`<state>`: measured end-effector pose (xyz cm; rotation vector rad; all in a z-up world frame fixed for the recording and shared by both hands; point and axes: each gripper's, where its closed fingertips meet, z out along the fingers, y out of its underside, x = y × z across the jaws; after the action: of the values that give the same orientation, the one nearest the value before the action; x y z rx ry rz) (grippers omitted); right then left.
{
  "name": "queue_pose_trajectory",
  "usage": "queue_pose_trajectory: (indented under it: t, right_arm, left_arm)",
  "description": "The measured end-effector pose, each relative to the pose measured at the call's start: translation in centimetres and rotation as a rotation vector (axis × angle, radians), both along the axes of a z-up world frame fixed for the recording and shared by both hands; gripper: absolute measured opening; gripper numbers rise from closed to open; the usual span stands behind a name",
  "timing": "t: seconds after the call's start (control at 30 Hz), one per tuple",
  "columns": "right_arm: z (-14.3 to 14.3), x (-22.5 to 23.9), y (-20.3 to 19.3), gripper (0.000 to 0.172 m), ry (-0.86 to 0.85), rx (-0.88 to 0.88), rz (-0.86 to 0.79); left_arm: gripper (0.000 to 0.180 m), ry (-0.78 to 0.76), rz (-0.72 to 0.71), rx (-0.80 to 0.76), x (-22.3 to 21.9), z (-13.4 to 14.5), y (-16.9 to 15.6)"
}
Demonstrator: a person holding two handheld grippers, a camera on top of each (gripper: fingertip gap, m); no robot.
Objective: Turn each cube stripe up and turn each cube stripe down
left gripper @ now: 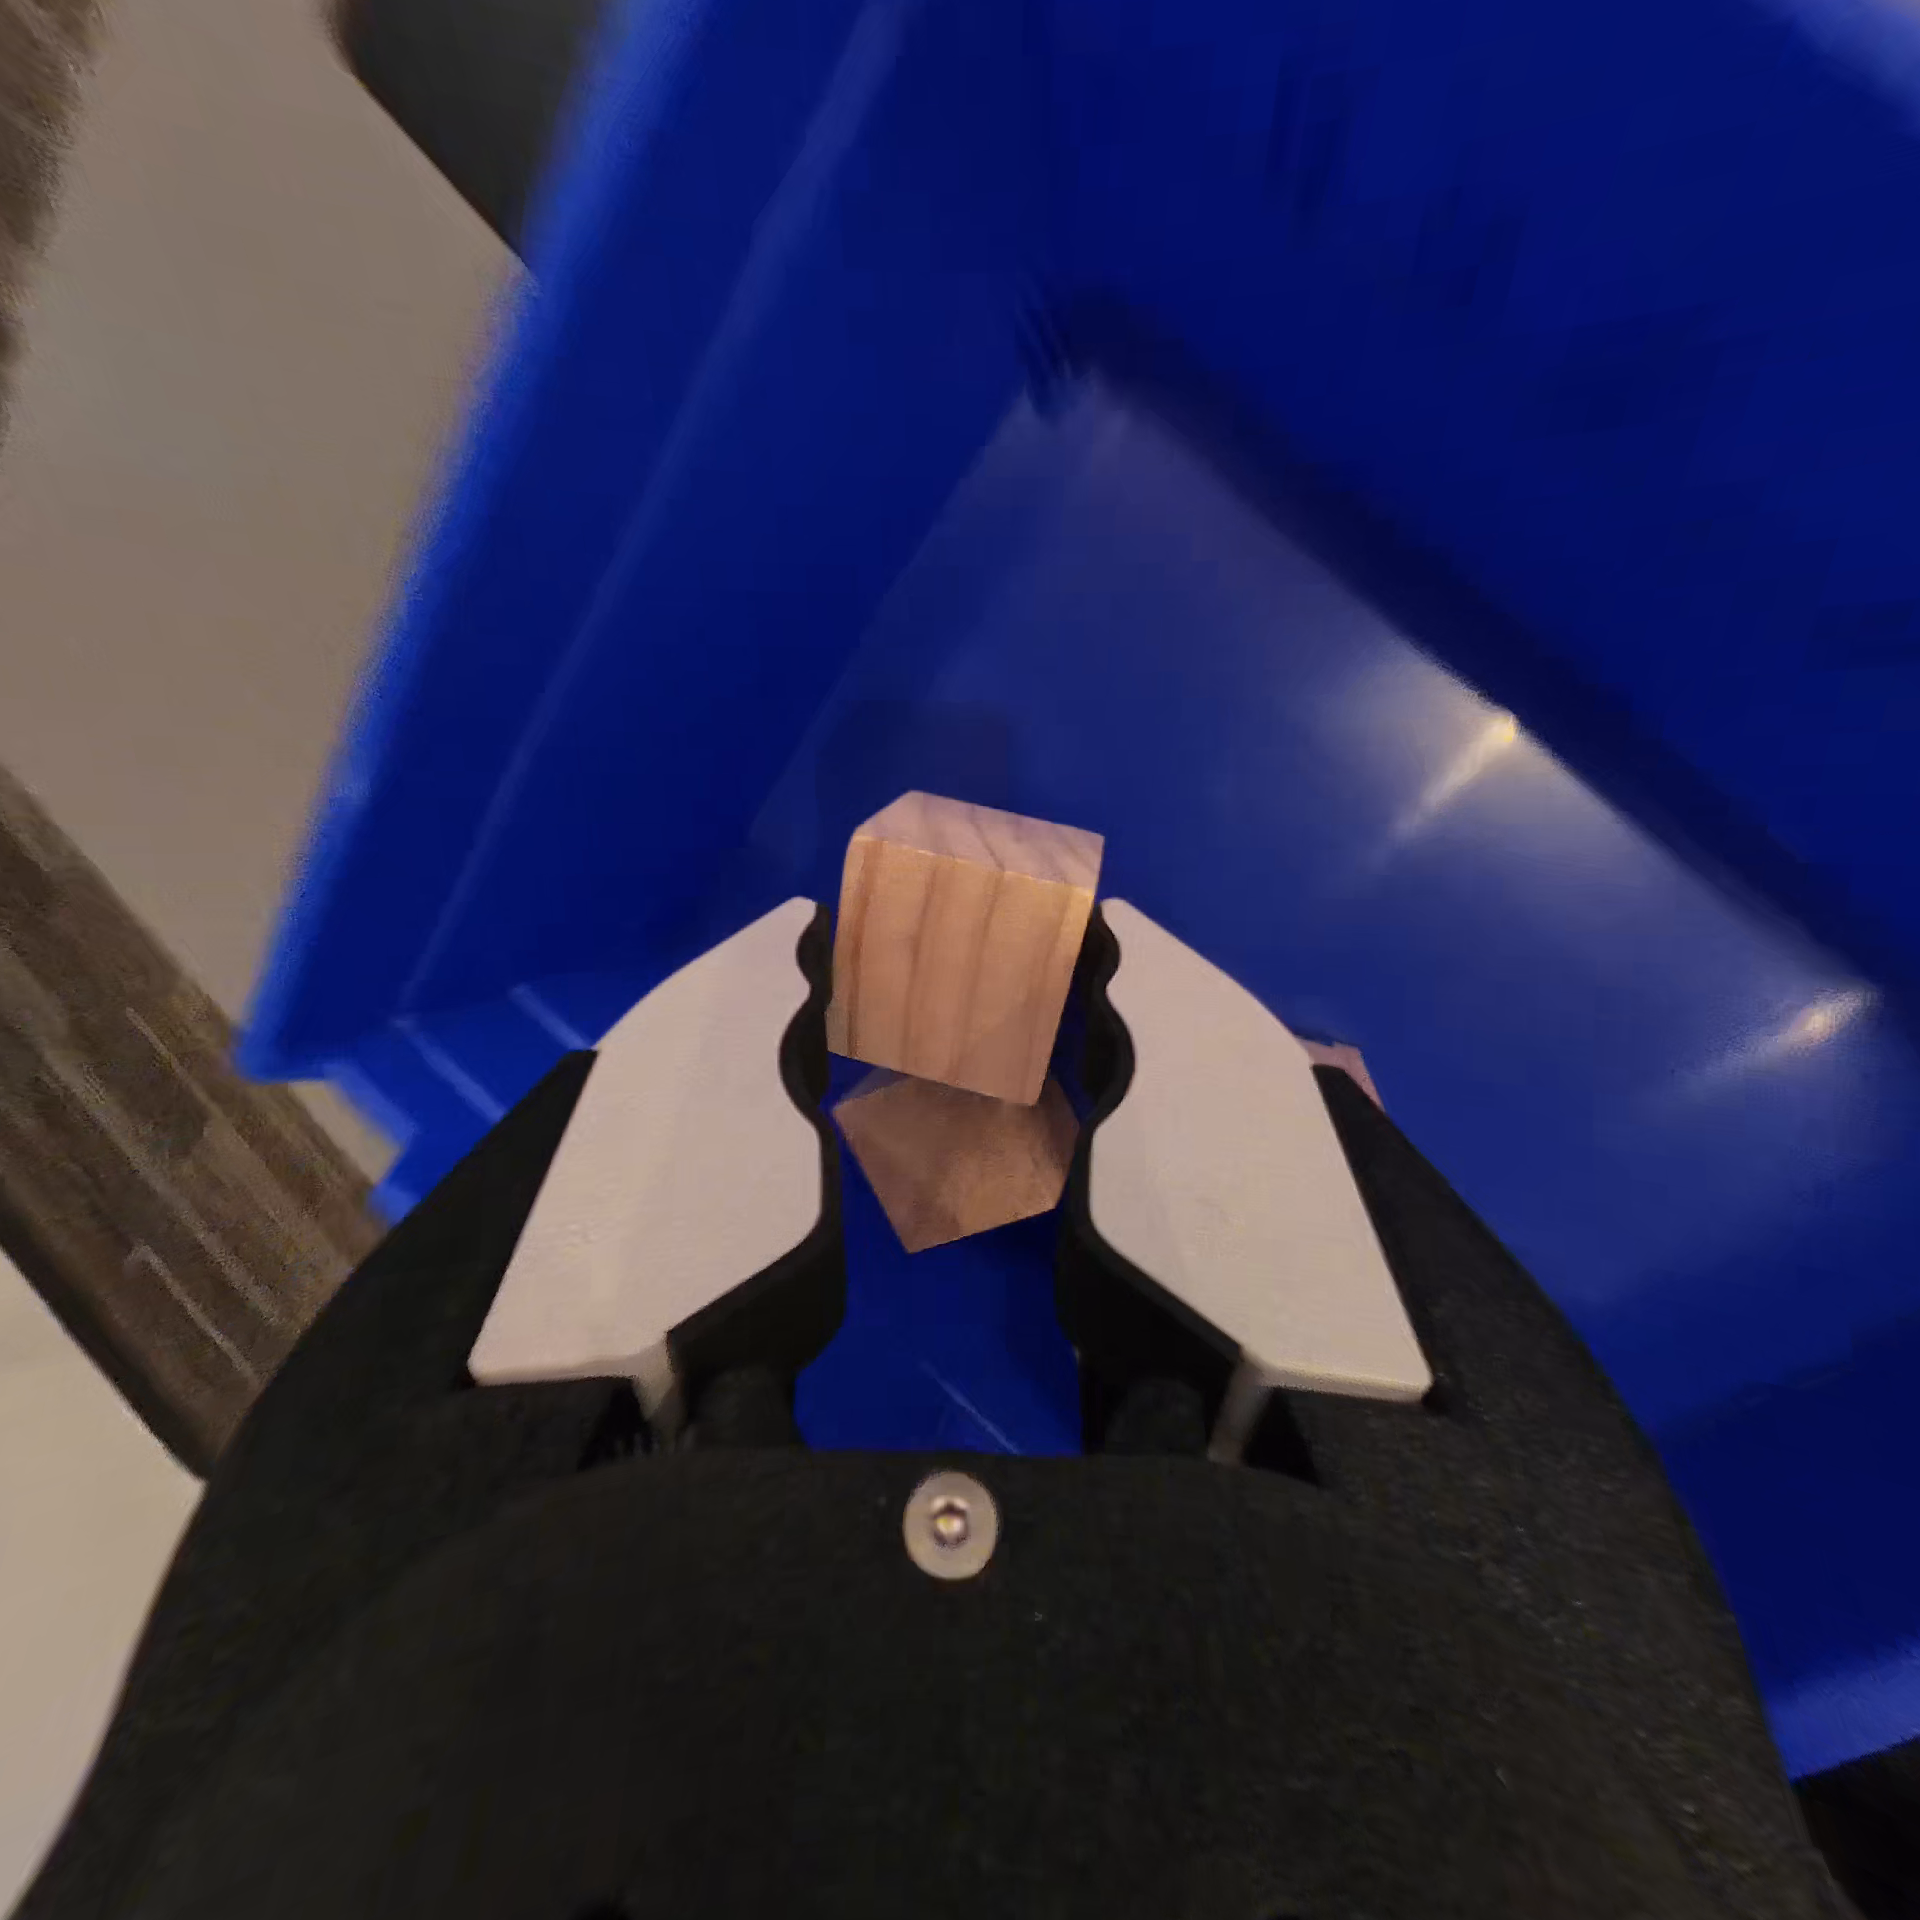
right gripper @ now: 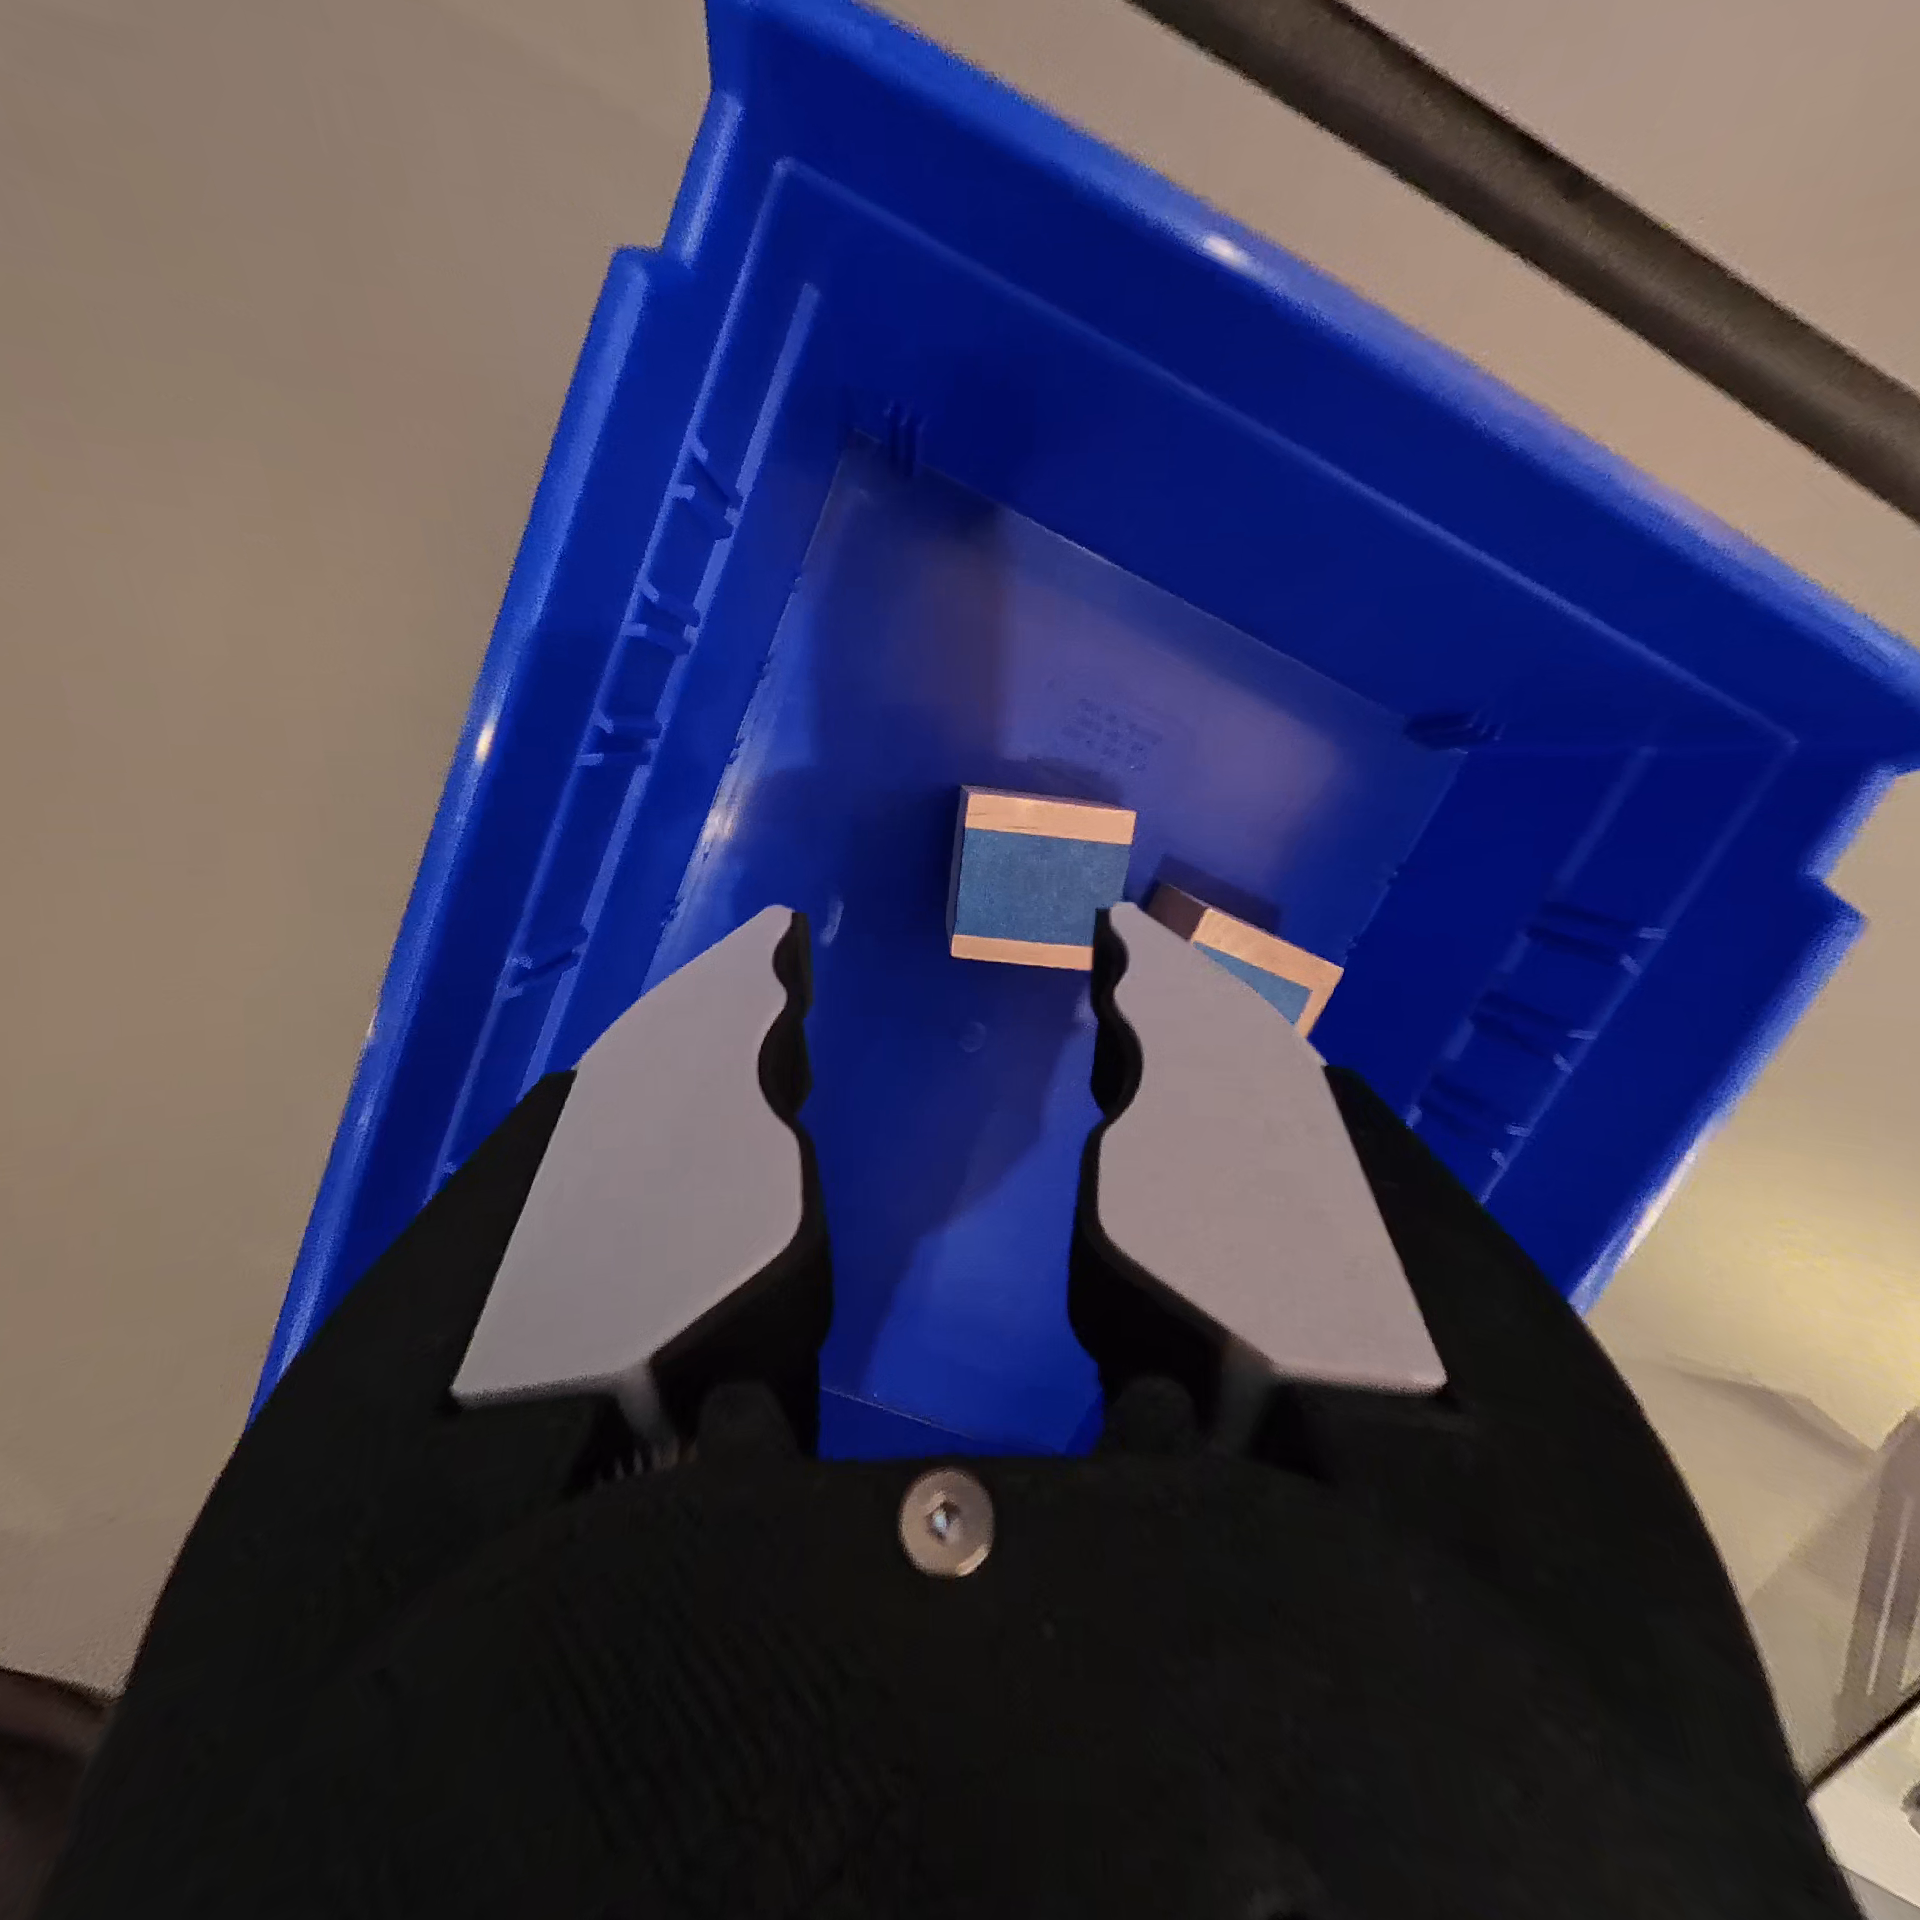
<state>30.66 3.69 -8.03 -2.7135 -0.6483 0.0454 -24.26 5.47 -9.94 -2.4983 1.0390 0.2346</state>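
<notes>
Left hand-held gripper (left gripper: 958, 940) clamps wooden cube (left gripper: 961, 961) over blue bin (left gripper: 1455, 935); tip-only grip risks slip. Right hand-held gripper (right gripper: 945, 951) open, empty.

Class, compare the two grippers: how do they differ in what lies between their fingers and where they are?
Left gripper clamps a plain-faced wooden cube; right gripper holds nothing, fingers apart. Left sits low inside the blue bin; right hovers above two striped cubes. Both have black bodies and grey fingers.
</notes>
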Motion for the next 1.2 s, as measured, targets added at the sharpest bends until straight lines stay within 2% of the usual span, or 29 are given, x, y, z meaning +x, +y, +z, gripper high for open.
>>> queue_pose_trajectory:
  t: [0.1, 0.2, 0.27, 0.37, 0.47, 0.57, 0.73, 0.87, 1.07, 1.2]
  right_arm:
    - [2.6, 0.1, 1.3, 0.051, -0.043, 0.153, -0.002]
    - [8.2, -2.4, 3.1, 0.051, -0.06, 0.495, 0.085]
    - [12.7, -6.7, 2.8, 0.059, -0.021, 0.789, 0.251]
    - [16.4, -14.9, -1.4, 0.069, 0.076, 1.131, 0.607]
    - [16.3, -21.5, -6.8, 0.069, 0.106, 1.347, 0.914]
    - [16.0, -25.3, -10.8, 0.069, 0.146, 1.47, 1.04]
    - [17.0, -26.6, -13.0, 0.069, 0.165, 1.558, 1.046]
    - [17.5, -26.3, -13.5, 0.054, 0.16, 1.598, 1.048]
    - [17.6, -26.2, -13.6, 0.045, 0.157, 1.575, 1.066]
    - [19.2, -24.0, -12.7, 0.044, 0.202, 1.45, 1.032]
  left_arm:
    - [0.046, -0.172, 0.015, 0.197, 2.0, 6.0, 0.6]
    - [0.046, -0.481, -0.048, 0.315, 6.6, 12.4, -0.8]
    - [0.046, -0.768, -0.173, 0.33, 11.4, 16.7, -3.1]
    - [0.046, -1.15, -0.404, 0.165, 18.3, 20.8, -8.0]
    - [0.045, -1.277, -0.521, -0.004, 23.0, 21.0, -11.0]
    - [0.045, -1.343, -0.597, -0.152, 26.5, 20.4, -13.2]
    - [0.046, -1.381, -0.632, -0.282, 29.1, 19.4, -14.7]
    - [0.046, -1.394, -0.649, -0.339, 30.0, 19.0, -15.4]
    - [0.044, -1.431, -0.663, -0.338, 30.0, 19.4, -15.5]
    - [0.043, -1.396, -0.658, -0.298, 28.8, 19.7, -15.0]
